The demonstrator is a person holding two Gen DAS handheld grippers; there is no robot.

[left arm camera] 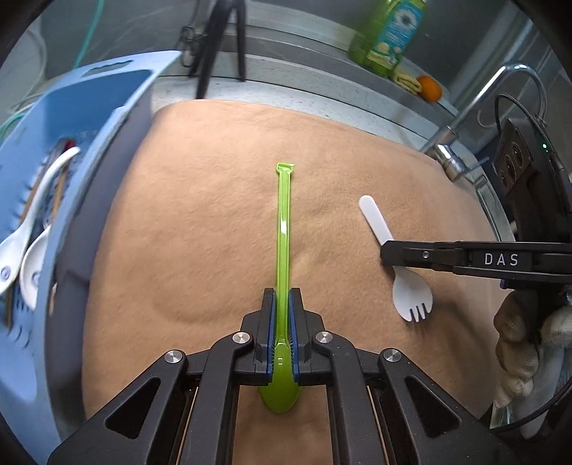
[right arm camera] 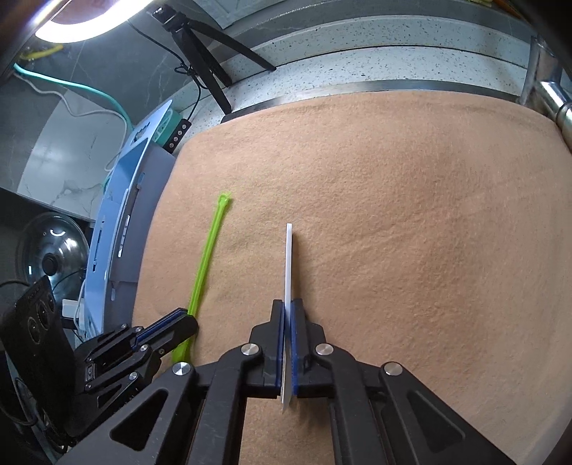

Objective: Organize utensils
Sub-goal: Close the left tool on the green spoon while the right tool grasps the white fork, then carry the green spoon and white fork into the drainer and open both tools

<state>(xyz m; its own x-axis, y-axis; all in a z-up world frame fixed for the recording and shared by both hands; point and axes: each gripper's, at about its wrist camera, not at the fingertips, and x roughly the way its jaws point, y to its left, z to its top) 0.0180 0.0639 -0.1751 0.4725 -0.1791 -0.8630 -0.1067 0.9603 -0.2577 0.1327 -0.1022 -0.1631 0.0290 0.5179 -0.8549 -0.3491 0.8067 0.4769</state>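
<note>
One green spoon (left arm camera: 284, 229); one white spork (left arm camera: 411, 293); two white spoons (left arm camera: 21, 246).

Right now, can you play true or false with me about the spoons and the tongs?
1. The left tongs are squeezing the green spoon. True.
2. The right tongs are wide open with nothing in them. False: they are shut on the white spork, gripping its handle.
3. The blue basket has white spoons in it. True.
4. The green spoon sits in the blue basket. False: it is over the tan cloth, in the left tongs.
5. A green bottle stands on the ledge behind the cloth. True.
</note>
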